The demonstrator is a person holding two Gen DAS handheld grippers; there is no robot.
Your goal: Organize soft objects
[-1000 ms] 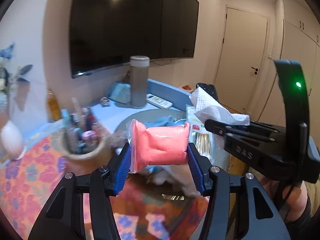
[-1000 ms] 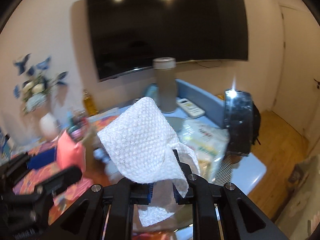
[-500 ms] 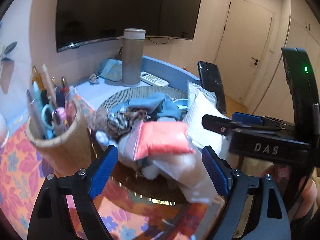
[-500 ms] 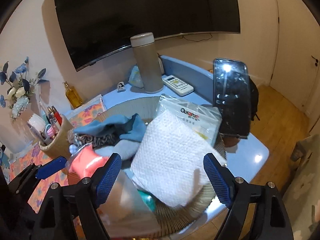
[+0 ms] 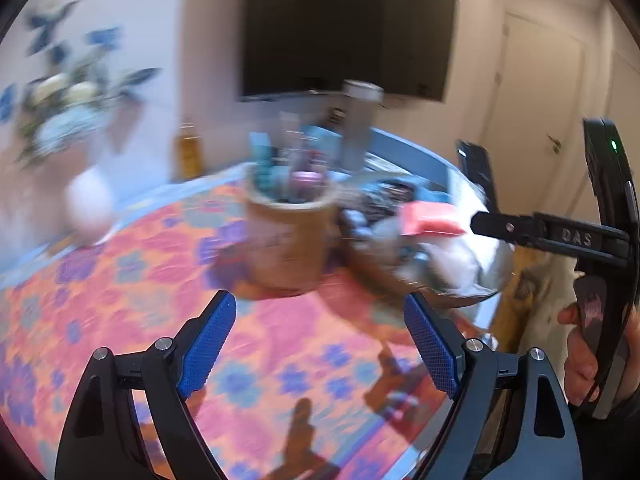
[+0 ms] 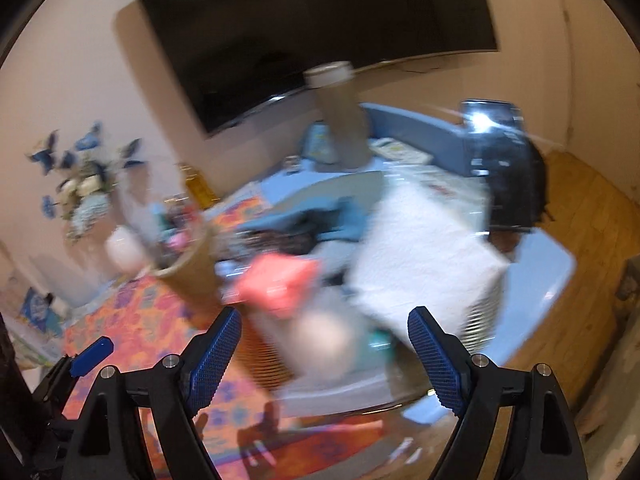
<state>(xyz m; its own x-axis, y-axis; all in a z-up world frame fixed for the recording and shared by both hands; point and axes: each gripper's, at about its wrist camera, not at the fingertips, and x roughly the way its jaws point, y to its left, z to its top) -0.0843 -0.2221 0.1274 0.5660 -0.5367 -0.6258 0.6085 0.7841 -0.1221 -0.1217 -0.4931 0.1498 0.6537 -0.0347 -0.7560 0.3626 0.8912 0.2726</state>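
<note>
On my worktop (image 5: 120, 320), under its flowered cloth, the round woven tray (image 6: 476, 320) already carries the heap of soft things: the big white quilted pad (image 6: 424, 264) lies on the far right side, blue cloth (image 6: 344, 216) behind it, and the pink pouch (image 6: 280, 284) sits at the near left of the pile, just beside the pen cup (image 5: 286, 236). I judge both of those drops done. My left tongs (image 5: 320, 344) stand wide apart and empty above the cloth; my right tongs (image 6: 324, 356) are likewise spread and bare over the tray. Blur hides any stragglers left to gather, so I cannot tell what remains.
</note>
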